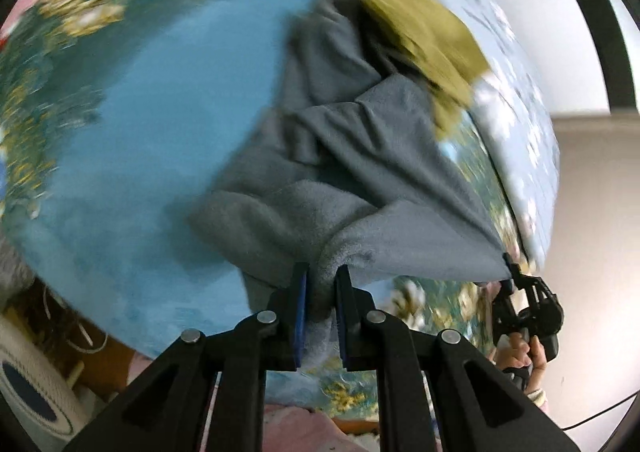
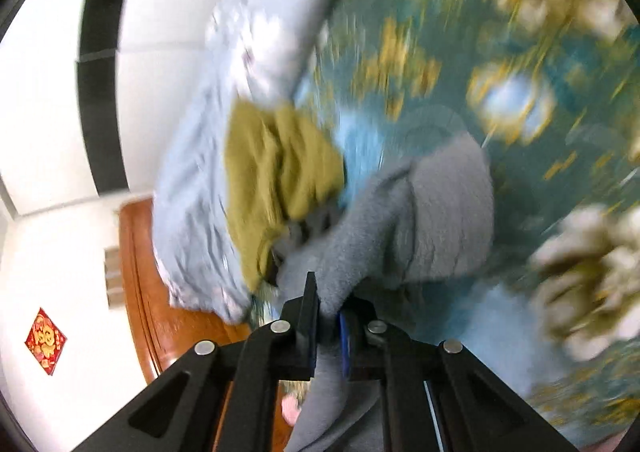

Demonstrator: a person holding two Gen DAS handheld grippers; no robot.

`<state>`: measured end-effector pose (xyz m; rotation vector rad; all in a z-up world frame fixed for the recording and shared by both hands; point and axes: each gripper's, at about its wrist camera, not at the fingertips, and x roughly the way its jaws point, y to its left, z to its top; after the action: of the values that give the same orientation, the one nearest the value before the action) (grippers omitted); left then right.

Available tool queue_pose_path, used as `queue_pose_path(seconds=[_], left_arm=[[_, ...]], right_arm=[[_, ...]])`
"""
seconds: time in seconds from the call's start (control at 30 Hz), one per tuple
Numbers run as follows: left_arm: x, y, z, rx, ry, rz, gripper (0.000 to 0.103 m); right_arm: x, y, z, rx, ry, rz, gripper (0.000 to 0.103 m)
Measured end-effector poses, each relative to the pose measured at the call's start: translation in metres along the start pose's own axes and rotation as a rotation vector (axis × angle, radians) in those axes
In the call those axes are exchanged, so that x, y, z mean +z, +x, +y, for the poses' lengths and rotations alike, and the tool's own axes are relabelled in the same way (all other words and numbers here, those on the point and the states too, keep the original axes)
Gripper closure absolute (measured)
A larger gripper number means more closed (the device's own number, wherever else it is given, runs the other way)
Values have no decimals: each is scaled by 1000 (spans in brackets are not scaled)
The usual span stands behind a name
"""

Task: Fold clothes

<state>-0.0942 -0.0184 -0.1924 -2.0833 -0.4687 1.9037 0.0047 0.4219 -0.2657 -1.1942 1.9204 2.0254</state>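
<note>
Landmark: grey fleece garment (image 1: 360, 172), lying rumpled on a bed with a blue floral bedspread (image 1: 152, 124).

1. Bedspread: plain blue centre to the left of the garment, with a teal border of yellow and white flowers beyond it. Strongly blurred in both views.
2. Left gripper (image 1: 322, 316): jaws closed on a bunched edge of the grey garment at its near end; fleece fills the gap between the blue pads and hangs out below them.
3. Grey garment, body: spreads from the left gripper up and away across the bedspread in loose folds. One edge runs taut to the right, lifted off the bed.
4. Olive-green cloth (image 1: 424, 40): crumpled at the far end of the grey garment, touching it and partly over it.
5. Pale blue quilt (image 1: 516, 120): bunched beyond the olive cloth, along the right side of the garment.
6. Right gripper (image 1: 510, 272): at the garment's right-hand corner. In the right wrist view its jaws (image 2: 328, 316) are clamped on grey fleece, with cloth trailing down between the arms.
7. Wooden bed frame (image 2: 140, 272) and a white wall with a red ornament (image 2: 45, 341): left of the garment in the right wrist view.
</note>
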Motion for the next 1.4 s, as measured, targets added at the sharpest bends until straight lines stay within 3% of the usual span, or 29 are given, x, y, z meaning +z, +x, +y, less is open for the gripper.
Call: queue_pose_path(seconds=[0.07,0.13,0.23,0.37,0.5,0.73,0.8,0.83,0.9,0.97,1.07,1.23,1.4], left_arm=[[-2,8,-17,13,34,25,58],[-4,11,-24,21,43,30,56],[-11,12,-23,38,15,26,56],[-22,5,1,89,-75,10,56],[-38,-3,33,121,-189,3,56],[-49,-14,78,100,-364,-32,56],[-43,-12,86,78,-404,-35,56],[-38,-10,91,63,-421,-31,56],[-29,-8,100,33,-454,-24,56],[-19,-5,109,11,-454,4,55],[6,6,121,-16,-471,43,55],[49,34,135,-49,-524,90,51],[89,76,128,11,-449,170,51]], right_arm=[[16,-46,-7,-23,0,-80,94],[40,-89,-23,-69,13,-150,94],[48,-122,-63,-190,70,-194,94],[43,-134,-125,-272,197,-163,94],[40,-120,-144,-327,211,-120,94],[53,-109,-113,-395,89,-90,91],[50,-107,-107,-422,69,-82,85],[48,-107,-106,-430,73,-86,81],[41,-113,-105,-448,91,-109,47],[32,-124,-101,-455,107,-154,37],[14,-140,-85,-474,101,-211,36],[-28,-144,-58,-481,56,-221,34],[-84,-134,-28,-485,-27,-186,26]])
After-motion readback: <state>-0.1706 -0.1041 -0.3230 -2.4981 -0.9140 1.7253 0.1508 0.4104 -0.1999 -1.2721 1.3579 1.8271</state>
